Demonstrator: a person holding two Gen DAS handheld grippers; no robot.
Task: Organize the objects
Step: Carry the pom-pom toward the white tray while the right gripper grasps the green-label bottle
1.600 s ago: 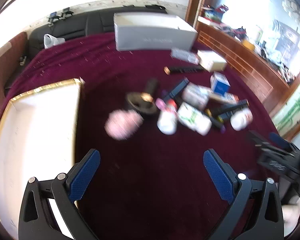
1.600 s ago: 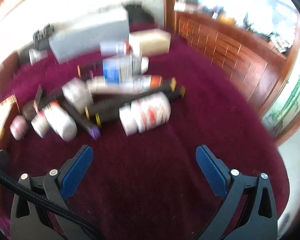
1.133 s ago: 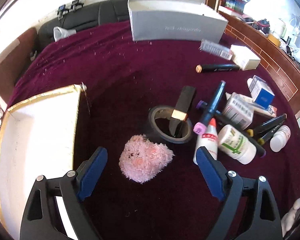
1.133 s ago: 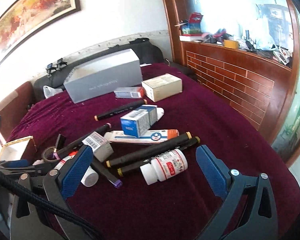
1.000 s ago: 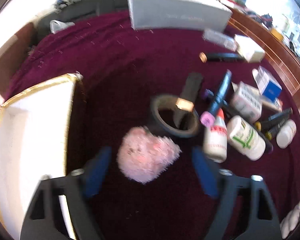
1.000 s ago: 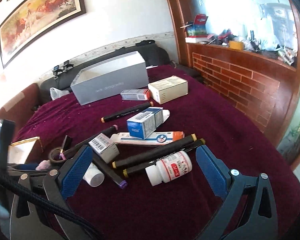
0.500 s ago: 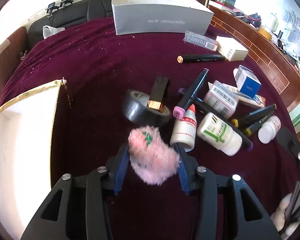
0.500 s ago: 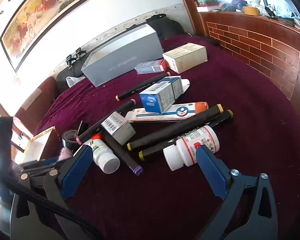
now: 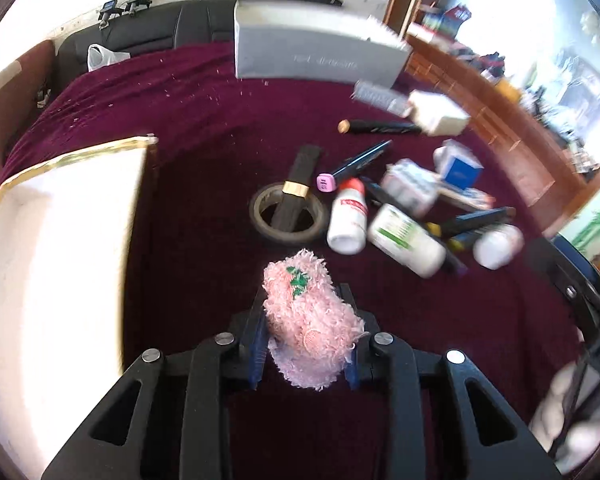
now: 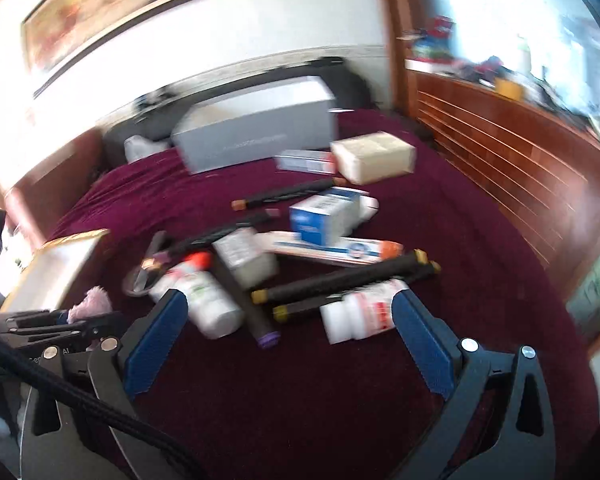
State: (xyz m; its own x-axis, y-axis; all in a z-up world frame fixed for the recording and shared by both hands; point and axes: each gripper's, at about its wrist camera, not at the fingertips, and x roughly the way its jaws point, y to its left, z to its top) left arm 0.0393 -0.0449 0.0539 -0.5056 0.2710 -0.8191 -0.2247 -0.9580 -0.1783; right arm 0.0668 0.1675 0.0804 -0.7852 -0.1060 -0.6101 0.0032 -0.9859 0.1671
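Left gripper [image 9: 305, 334] jaws pinch the pink plush toy [image 9: 306, 322]; right gripper [image 10: 288, 334] jaws spread wide above the white pill bottle [image 10: 360, 316].

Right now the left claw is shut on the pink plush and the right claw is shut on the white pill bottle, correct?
Half right. The left claw is shut on the pink plush, but the right wrist view shows the right claw open and empty; the white pill bottle lies on the cloth between its fingers.

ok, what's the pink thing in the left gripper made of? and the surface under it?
Pink toy: looks like shaggy plush fabric, matte, with loose curly fibres and a green stitched mark. Left gripper squeezes it. Table cover: probably maroon velvet-like cloth, soft nap, lint specks.
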